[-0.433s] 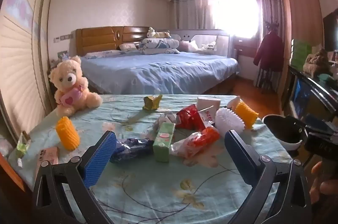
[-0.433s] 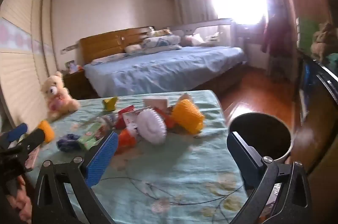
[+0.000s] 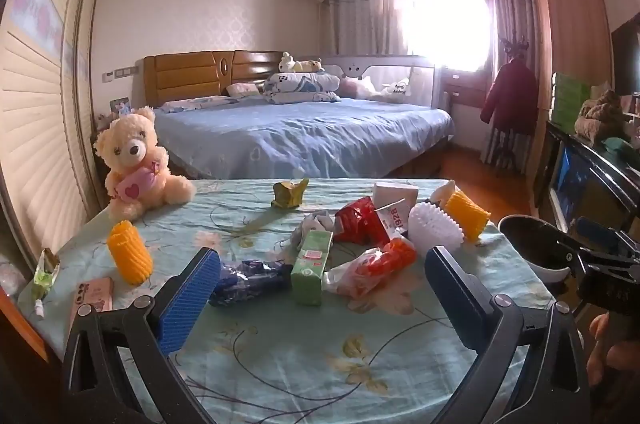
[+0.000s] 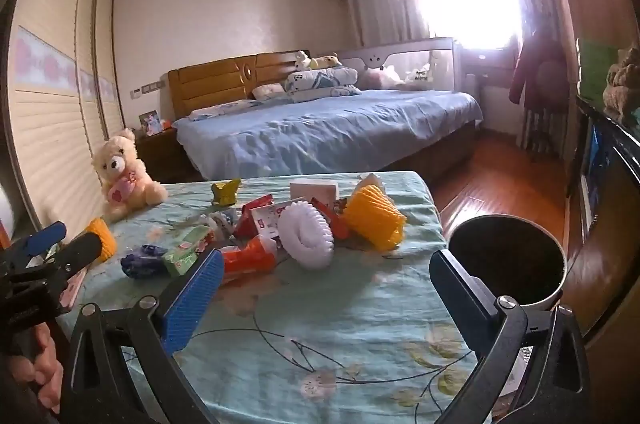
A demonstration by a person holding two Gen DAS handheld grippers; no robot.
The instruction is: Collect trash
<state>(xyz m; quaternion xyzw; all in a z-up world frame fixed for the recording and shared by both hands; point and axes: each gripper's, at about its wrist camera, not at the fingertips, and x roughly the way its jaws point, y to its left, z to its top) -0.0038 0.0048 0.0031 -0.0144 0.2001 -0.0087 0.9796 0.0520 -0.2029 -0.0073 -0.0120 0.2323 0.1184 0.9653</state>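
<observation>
**A:** Where do the two tools sit?

**B:** The left gripper point(image 3: 320, 288) hangs over the near part of the worktop point(image 3: 280, 356), its blue-padded fingers point(image 3: 188, 300) spread wide with nothing between them. The right gripper point(image 4: 324, 292) is likewise wide apart and empty, above the near right part of the flowered cloth.

**A:** And the trash?

**B:** It lies in a loose heap on the middle and far side of the worktop. In the left wrist view, a crumpled blue wrapper point(image 3: 248, 278) lies just beyond the left finger, touching a green carton point(image 3: 312, 266) on its side. Right of the carton is a clear bag with orange contents point(image 3: 372, 264). Behind them sit a red packet point(image 3: 358, 220), a white foam fruit net point(image 3: 434, 230) and an orange foam net point(image 3: 466, 215) near the right edge. A yellow-green crumpled wrapper point(image 3: 289, 194) lies alone further back.

**A:** Anything else?

**B:** A second orange foam net point(image 3: 129, 251) stands upright towards the left, well apart from the heap, and a pink phone point(image 3: 93, 298) lies near the left edge. A teddy bear point(image 3: 134, 164) sits on the far left corner.

**A:** The bin?

**B:** A dark round trash bin point(image 4: 506, 258) stands on the floor just beside the worktop's right edge, mouth open upward. A blue bed point(image 4: 320, 136) fills the room behind.
</observation>
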